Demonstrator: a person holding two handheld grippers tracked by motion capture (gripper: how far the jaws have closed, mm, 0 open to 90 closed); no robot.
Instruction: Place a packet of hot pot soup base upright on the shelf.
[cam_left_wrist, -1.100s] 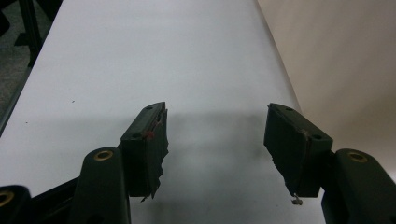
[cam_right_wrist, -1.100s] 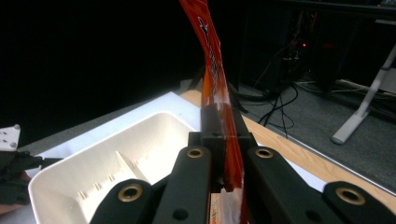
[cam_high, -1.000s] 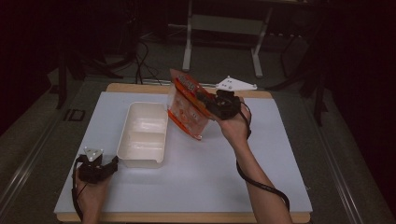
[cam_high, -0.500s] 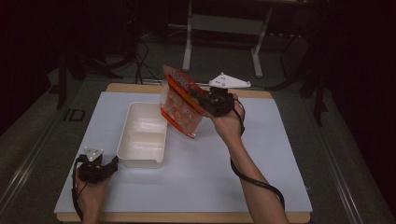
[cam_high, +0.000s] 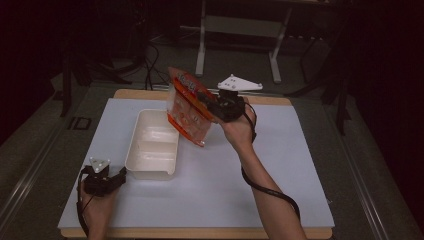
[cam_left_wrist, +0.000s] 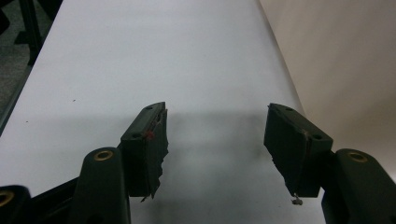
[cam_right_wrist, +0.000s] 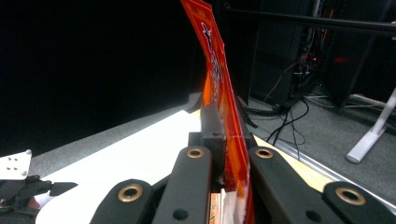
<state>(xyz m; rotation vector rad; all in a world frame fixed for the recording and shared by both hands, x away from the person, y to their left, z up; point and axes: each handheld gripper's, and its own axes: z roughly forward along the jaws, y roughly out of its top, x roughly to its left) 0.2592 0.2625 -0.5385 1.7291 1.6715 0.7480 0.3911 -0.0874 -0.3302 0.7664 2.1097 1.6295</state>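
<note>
Right gripper (cam_high: 216, 106), pinching the packet (cam_high: 189, 106), has shifted left over the tray (cam_high: 152, 170), nearing release; left gripper (cam_high: 120, 176) spread.

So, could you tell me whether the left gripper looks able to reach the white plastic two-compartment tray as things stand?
Probably yes. The left gripper rests open on the white table sheet just beside the near corner of the white plastic two-compartment tray, with nothing between them.
</note>
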